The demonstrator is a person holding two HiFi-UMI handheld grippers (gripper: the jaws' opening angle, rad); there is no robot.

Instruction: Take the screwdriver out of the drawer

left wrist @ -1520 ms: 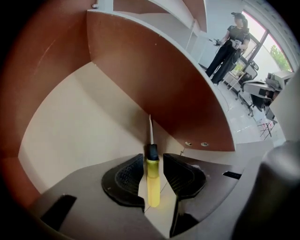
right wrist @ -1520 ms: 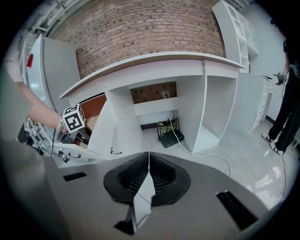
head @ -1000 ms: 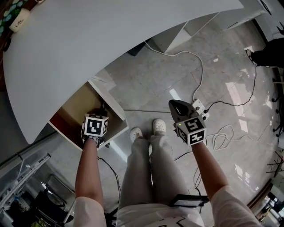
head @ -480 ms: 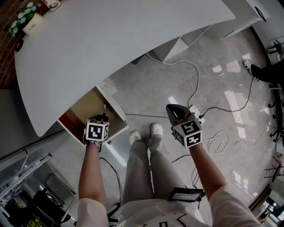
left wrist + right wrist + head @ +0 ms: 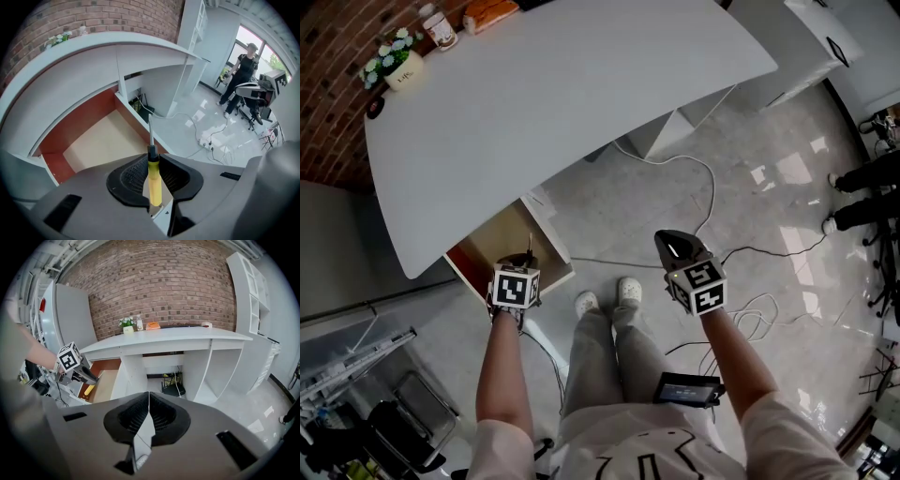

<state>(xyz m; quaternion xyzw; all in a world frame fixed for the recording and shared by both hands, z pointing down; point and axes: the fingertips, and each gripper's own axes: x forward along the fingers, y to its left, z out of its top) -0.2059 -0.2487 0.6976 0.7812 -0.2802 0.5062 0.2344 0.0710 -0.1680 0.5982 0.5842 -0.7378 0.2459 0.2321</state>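
The screwdriver [image 5: 154, 178] is clamped by its yellow handle between the jaws of the left gripper [image 5: 523, 262]. Its shaft points out ahead, a hold judged firm enough for lifting without slip. It is held above the open drawer [image 5: 79, 117], which is pulled out from under the tabletop [image 5: 562, 84], and is clear of the drawer's floor. The right gripper [image 5: 148, 416] is closed on nothing and held well apart, presumably to be out of the way. The removal is judged nearly done.
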